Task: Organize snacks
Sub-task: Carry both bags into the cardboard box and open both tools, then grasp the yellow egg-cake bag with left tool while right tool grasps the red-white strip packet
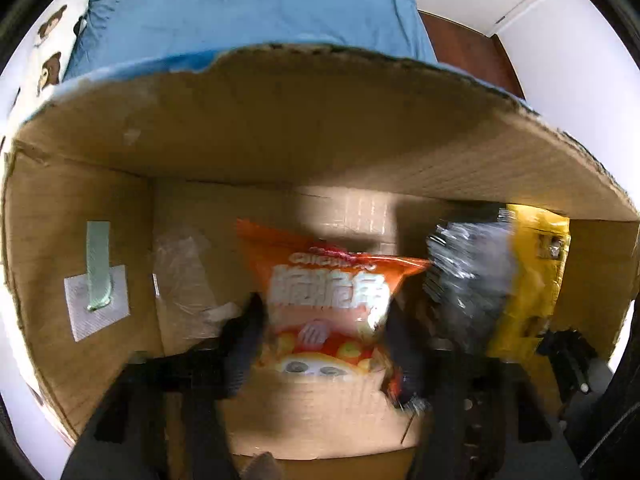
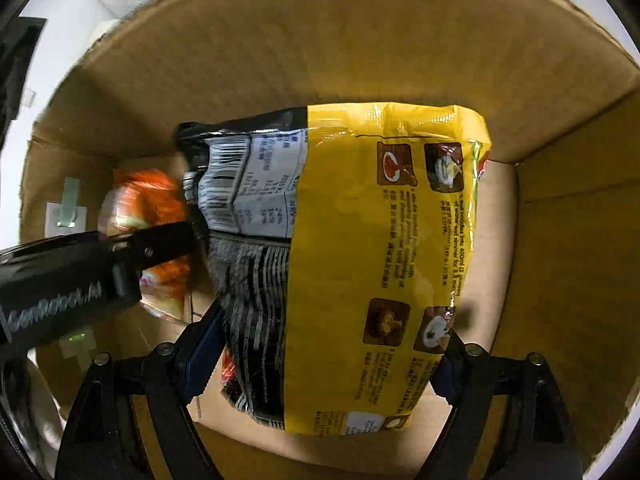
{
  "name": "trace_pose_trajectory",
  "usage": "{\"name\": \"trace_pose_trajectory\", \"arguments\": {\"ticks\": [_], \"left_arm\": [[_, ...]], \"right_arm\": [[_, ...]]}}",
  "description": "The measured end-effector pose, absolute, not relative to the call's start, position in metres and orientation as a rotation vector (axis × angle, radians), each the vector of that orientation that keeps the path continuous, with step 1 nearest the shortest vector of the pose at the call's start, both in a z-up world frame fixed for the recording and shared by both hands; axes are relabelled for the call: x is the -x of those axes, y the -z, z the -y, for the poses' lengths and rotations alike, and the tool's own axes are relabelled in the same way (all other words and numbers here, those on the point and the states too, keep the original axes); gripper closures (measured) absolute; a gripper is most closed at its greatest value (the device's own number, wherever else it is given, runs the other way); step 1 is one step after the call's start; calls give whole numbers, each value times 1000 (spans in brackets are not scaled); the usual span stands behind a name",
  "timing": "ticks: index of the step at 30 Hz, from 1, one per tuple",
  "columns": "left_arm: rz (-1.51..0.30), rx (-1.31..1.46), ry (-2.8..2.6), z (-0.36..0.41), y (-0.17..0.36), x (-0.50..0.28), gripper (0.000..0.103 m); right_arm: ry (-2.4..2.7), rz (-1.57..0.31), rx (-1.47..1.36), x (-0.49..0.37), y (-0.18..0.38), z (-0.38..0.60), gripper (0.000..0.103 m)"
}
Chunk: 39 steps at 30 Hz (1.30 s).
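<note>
Both grippers reach into an open cardboard box (image 1: pixel 280 128). My left gripper (image 1: pixel 324 320) is shut on an orange snack bag (image 1: pixel 332 304) with white lettering and holds it above the box floor. My right gripper (image 2: pixel 336 344) is shut on a yellow and black noodle pack (image 2: pixel 360 248) with a barcode label. The noodle pack also shows at the right of the left wrist view (image 1: pixel 504 280). The orange bag (image 2: pixel 148 200) and the left gripper's body (image 2: pixel 80 276) show at the left of the right wrist view. The two packs are side by side, close together.
The box (image 2: pixel 320 40) has tall walls all round and a torn upper flap. A taped label with a green strip (image 1: pixel 98 296) is stuck on its left wall. Behind the box lie a blue sheet (image 1: pixel 248 8) and a bear-print pillow (image 1: pixel 52 40).
</note>
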State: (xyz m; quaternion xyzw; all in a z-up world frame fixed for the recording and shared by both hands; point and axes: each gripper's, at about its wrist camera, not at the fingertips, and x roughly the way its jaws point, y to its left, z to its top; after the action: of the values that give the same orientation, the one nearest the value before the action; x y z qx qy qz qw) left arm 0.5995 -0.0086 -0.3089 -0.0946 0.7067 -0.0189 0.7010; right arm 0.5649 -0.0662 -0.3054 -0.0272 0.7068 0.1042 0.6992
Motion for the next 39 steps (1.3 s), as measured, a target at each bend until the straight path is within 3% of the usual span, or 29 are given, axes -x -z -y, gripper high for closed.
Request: {"name": "trace_pose_trajectory", "arguments": {"ticks": [1, 2, 12, 23, 30, 34, 39], "left_arm": [[-1568, 214, 45, 9, 307, -599, 10], [-1561, 214, 46, 9, 305, -598, 8], [-1453, 207, 41, 7, 254, -560, 8], [-1236, 162, 13, -5, 173, -487, 8], [-1149, 164, 18, -18, 139, -425, 8], [-1177, 188, -34, -34, 150, -382, 8], [-1349, 263, -139, -67, 216, -338, 8]], "right_arm": [[-229, -1567, 65, -561, 302, 68, 7], [-229, -1553, 67, -562, 299, 68, 6], [-201, -1471, 30, -529, 251, 92, 6], [-170, -1280, -3, -453, 143, 120, 6], [-194, -1225, -61, -403, 111, 126, 6], [-216, -1241, -86, -361, 117, 131, 6], [-229, -1325, -107, -322, 156, 139, 6]]}}
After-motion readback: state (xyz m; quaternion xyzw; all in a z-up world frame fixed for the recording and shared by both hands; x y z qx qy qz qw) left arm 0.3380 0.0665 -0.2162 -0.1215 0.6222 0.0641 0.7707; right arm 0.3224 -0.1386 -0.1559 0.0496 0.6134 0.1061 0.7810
